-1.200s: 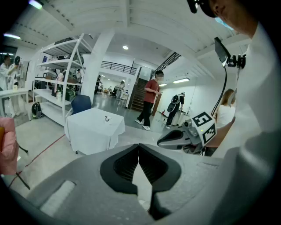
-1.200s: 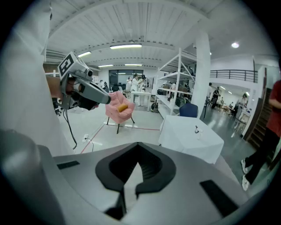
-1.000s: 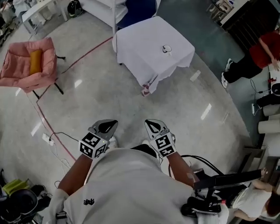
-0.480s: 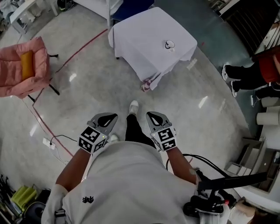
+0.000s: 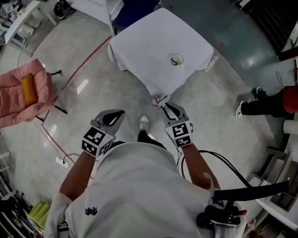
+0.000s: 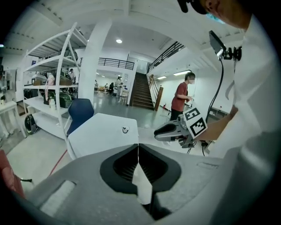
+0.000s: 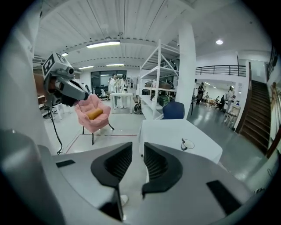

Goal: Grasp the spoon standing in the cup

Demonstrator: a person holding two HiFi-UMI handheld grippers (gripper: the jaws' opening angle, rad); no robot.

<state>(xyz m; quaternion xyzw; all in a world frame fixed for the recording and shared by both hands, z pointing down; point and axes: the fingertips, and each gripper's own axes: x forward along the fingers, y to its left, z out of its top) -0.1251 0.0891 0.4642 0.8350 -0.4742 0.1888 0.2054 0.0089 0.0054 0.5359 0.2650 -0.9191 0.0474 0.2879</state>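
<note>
A white cup [image 5: 177,60] with a spoon standing in it sits on a table under a white cloth [image 5: 149,51], well ahead of both grippers. The cup shows small in the left gripper view [image 6: 125,129] and in the right gripper view [image 7: 188,143]. My left gripper [image 5: 120,113] is held in front of the body with its jaws shut and empty [image 6: 138,147]. My right gripper [image 5: 164,107] is near the table's nearest corner. Its jaws [image 7: 138,149] are opening, a narrow gap between them and nothing in it.
A pink armchair [image 5: 28,90] with an orange cushion stands on the left. A blue chair [image 5: 135,9] is behind the table. A person [image 5: 274,102] sits at the right. White shelving [image 7: 162,79] stands beyond the table. Cables [image 5: 219,160] trail at my right side.
The table and cup have come nearer in the head view as the person walked towards them. Both grippers stay held out in front, the right one now by the table's corner.
</note>
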